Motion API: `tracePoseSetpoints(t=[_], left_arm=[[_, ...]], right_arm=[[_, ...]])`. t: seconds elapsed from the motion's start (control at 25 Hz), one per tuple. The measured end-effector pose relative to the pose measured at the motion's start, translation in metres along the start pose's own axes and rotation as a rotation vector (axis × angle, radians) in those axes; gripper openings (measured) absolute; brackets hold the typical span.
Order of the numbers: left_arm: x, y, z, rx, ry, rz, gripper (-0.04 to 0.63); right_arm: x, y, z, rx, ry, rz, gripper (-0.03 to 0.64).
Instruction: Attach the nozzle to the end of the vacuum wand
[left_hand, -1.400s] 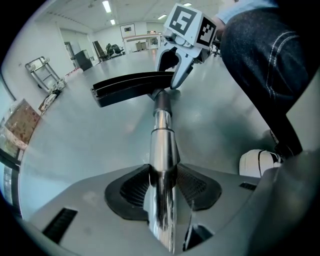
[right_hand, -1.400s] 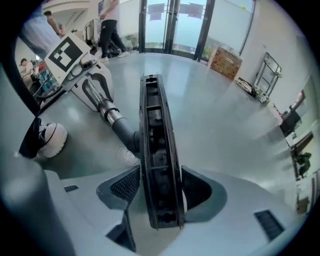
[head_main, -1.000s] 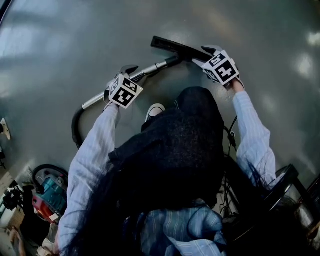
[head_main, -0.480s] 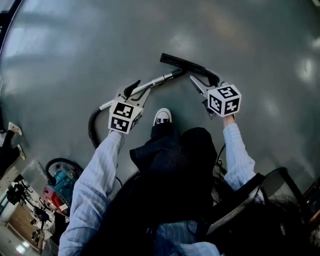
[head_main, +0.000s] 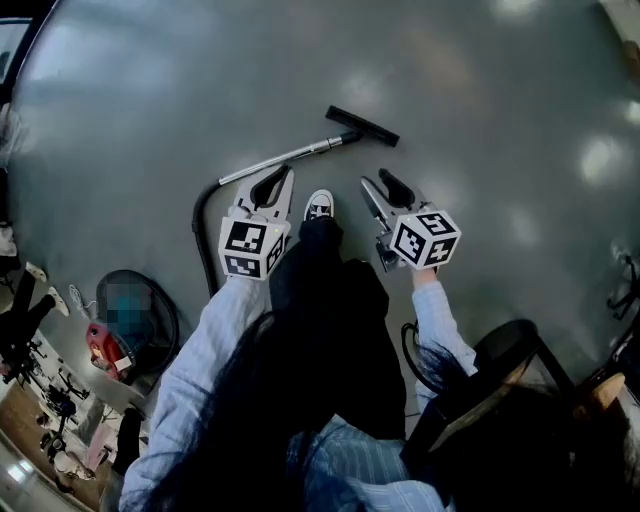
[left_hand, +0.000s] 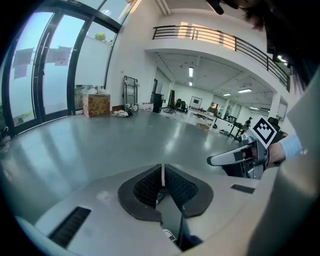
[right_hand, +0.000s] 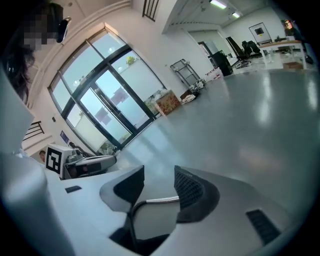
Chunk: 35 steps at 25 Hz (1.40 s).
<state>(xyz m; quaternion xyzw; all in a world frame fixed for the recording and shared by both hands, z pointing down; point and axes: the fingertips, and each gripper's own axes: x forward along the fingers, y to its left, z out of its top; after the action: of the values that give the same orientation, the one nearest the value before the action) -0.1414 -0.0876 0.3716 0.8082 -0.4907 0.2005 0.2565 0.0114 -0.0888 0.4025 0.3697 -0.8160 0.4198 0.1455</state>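
The silver vacuum wand (head_main: 283, 156) lies on the grey floor with the black nozzle (head_main: 362, 125) sitting at its far end and the black hose (head_main: 203, 235) curving off its near end. Both grippers hang high above it, apart from it. My left gripper (head_main: 280, 178) (left_hand: 161, 176) has just been closing; its pads now meet with nothing between them. My right gripper (head_main: 376, 182) (right_hand: 159, 186) has just been closing a little and stands open and empty; wand and hose show far below through its gap.
The person's shoe (head_main: 320, 207) stands just short of the wand. A red and teal vacuum body (head_main: 100, 352) sits at the left, a dark chair (head_main: 505, 375) at the lower right. Tall windows and a cardboard box (left_hand: 96, 105) stand far off.
Both grippers have lifted away from the wand and nozzle as the person straightened up. The left jaws went from wide to closed. Wand and nozzle stay on the floor.
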Motion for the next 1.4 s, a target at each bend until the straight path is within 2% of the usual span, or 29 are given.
tracePoseSetpoints(t=[0.12, 0.2, 0.36, 0.56, 0.84, 0.96, 1.12, 1.24, 1.4], left_arm=[[-0.068, -0.034, 0.047, -0.002, -0.011, -0.008, 0.02], [-0.111, -0.057, 0.075, -0.017, -0.028, -0.004, 0.02], [-0.181, -0.101, 0.121, -0.041, -0.081, 0.007, 0.02], [-0.257, -0.163, 0.161, -0.06, -0.161, 0.019, 0.02], [-0.34, -0.222, 0.16, -0.078, -0.198, 0.011, 0.02], [-0.365, -0.232, 0.157, -0.139, -0.226, -0.011, 0.02], [-0.398, -0.224, 0.148, -0.226, -0.255, -0.014, 0.018], [-0.429, -0.213, 0.14, -0.22, -0.27, -0.021, 0.018], [-0.474, -0.215, 0.126, -0.151, -0.273, -0.049, 0.018]], right_arm=[[-0.059, 0.062, 0.036, -0.001, -0.02, -0.003, 0.139], [-0.098, 0.099, 0.059, -0.005, -0.032, -0.005, 0.119], [-0.172, 0.16, 0.093, -0.029, -0.055, -0.004, 0.104], [-0.259, 0.218, 0.105, -0.004, -0.066, 0.003, 0.098], [-0.327, 0.284, 0.082, 0.019, -0.111, 0.043, 0.095], [-0.34, 0.303, 0.069, 0.032, -0.125, 0.053, 0.095], [-0.343, 0.332, 0.056, 0.023, -0.132, 0.06, 0.094], [-0.339, 0.365, 0.046, 0.001, -0.148, 0.06, 0.091], [-0.345, 0.408, 0.026, -0.038, -0.17, 0.042, 0.087]])
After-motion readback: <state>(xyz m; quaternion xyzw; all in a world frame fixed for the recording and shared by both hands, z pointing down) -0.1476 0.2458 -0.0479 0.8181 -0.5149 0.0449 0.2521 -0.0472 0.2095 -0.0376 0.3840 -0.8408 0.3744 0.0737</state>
